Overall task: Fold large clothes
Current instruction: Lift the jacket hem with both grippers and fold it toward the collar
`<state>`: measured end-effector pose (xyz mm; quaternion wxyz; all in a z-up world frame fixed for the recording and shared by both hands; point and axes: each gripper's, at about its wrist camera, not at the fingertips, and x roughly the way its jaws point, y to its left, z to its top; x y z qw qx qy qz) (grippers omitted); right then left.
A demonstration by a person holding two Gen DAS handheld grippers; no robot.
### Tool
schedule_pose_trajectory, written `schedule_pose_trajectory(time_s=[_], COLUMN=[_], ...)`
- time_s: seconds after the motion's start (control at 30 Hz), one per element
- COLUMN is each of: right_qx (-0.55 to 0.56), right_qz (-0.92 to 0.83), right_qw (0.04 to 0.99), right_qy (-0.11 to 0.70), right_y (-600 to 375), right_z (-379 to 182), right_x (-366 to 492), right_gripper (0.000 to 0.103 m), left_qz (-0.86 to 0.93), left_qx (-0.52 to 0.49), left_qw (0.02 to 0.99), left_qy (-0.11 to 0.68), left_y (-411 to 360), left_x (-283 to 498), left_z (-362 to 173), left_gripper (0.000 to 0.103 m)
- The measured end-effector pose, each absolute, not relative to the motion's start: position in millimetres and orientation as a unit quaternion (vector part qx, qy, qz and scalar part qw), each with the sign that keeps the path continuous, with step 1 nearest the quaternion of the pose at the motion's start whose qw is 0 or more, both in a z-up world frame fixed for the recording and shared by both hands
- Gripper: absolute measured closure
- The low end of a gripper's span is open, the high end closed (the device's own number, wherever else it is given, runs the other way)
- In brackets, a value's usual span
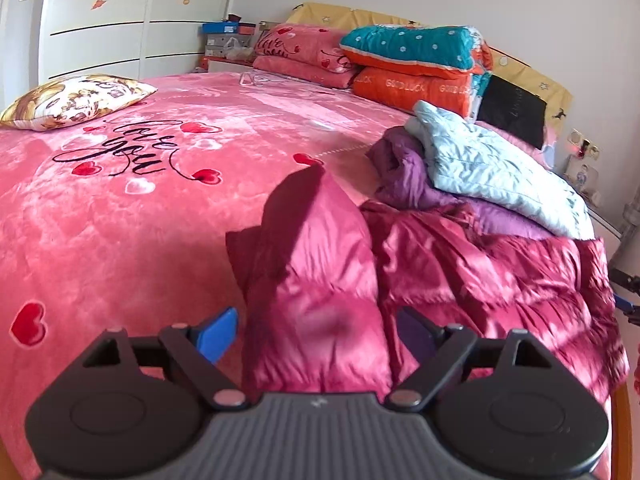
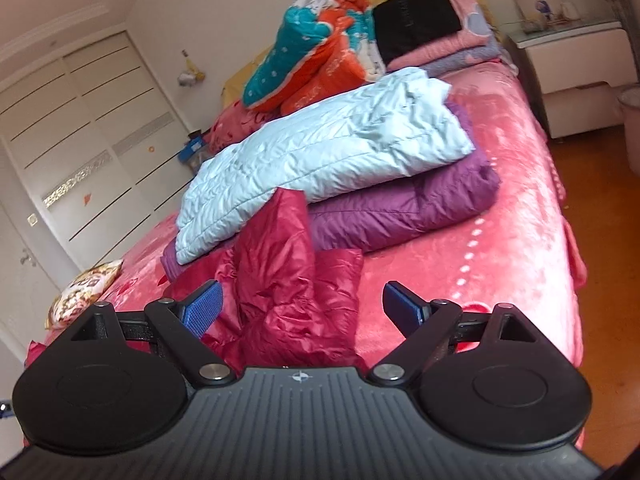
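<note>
Pink plush bedding point(image 1: 168, 216) is spread across the bed, white wardrobe point(image 1: 120, 20) behind. Crimson jacket point(image 1: 460, 272) is laid near the foot; left tool point(image 1: 316, 332) and right tool point(image 2: 300, 308) are held wide, jacket folds between unpressed.

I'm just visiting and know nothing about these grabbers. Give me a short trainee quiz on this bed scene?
1. True or false: the pale blue quilted jacket lies on top of the folded purple padded jacket.
2. Which garment sits between the right gripper jaws? A) shiny crimson puffer jacket B) floral cushion
3. Fill in: both the left gripper and right have their jaws ____.

Key: 1 true; 2 A; 3 open.
</note>
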<state>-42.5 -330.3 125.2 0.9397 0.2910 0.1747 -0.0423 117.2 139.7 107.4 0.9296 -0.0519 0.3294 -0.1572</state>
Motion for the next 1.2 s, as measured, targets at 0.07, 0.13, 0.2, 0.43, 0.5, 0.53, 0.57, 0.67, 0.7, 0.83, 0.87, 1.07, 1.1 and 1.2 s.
schedule_pose_trajectory(time_s=[0.07,0.13,0.2,0.43,0.5,0.53,0.57,0.67,0.7,0.83,0.87,1.07,1.1,1.2], right_qx=[0.285,0.28,0.278,0.235,0.217,0.211,0.206,0.194,0.192,0.196,0.194,0.186,0.187,0.198], right_qz=[-0.032,-0.027,-0.029,-0.058,-0.071,-0.079,-0.09,-0.118,-0.125,-0.139,-0.142,-0.161,-0.165,-0.167], right_qw=[0.941,0.941,0.941,0.946,0.952,0.954,0.956,0.962,0.963,0.965,0.966,0.966,0.965,0.96], right_qy=[0.182,0.19,0.192,0.214,0.204,0.198,0.188,0.154,0.143,0.103,0.096,0.079,0.082,0.103], right_y=[-329.1,-327.4,-325.7,-308.1,-299.5,-297.5,-297.2,-296.0,-296.9,-302.7,-303.3,-310.1,-312.6,-314.0], right_z=[123.3,120.0,117.8,117.3,122.8,125.7,129.2,142.2,147.0,162.0,164.4,168.8,165.5,147.5], right_x=[-31.7,-21.5,-16.4,-5.0,-1.1,-1.5,-1.5,-4.4,-4.8,-3.7,-2.4,11.2,15.1,23.8], right_gripper=[0.0,0.0,0.0,0.06,0.065,0.067,0.069,0.075,0.075,0.078,0.079,0.081,0.081,0.081], left_qz=[-0.153,-0.152,-0.15,-0.152,-0.146,-0.144,-0.143,-0.137,-0.134,-0.115,-0.11,-0.081,-0.077,-0.056], left_qx=[-0.053,-0.053,-0.056,-0.056,-0.045,-0.044,-0.046,-0.057,-0.06,-0.07,-0.071,-0.077,-0.078,-0.058], left_qw=[0.929,0.929,0.929,0.925,0.928,0.931,0.934,0.942,0.945,0.954,0.956,0.956,0.956,0.955], left_qy=[0.331,0.332,0.334,0.343,0.339,0.333,0.325,0.3,0.293,0.266,0.263,0.271,0.273,0.284], left_y=[138.4,137.4,137.1,128.1,122.8,121.3,121.1,122.3,123.0,124.2,123.7,120.3,119.6,112.0], left_x=[124.7,130.8,136.8,149.8,148.5,146.6,145.4,143.4,144.6,152.2,154.8,180.9,185.2,196.5], left_z=[104.7,101.8,98.4,91.1,93.8,97.2,100.7,114.8,118.4,127.8,128.1,110.1,104.9,87.1], left_gripper=[0.016,0.016,0.016,0.063,0.074,0.081,0.086,0.089,0.089,0.089,0.089,0.088,0.088,0.077])
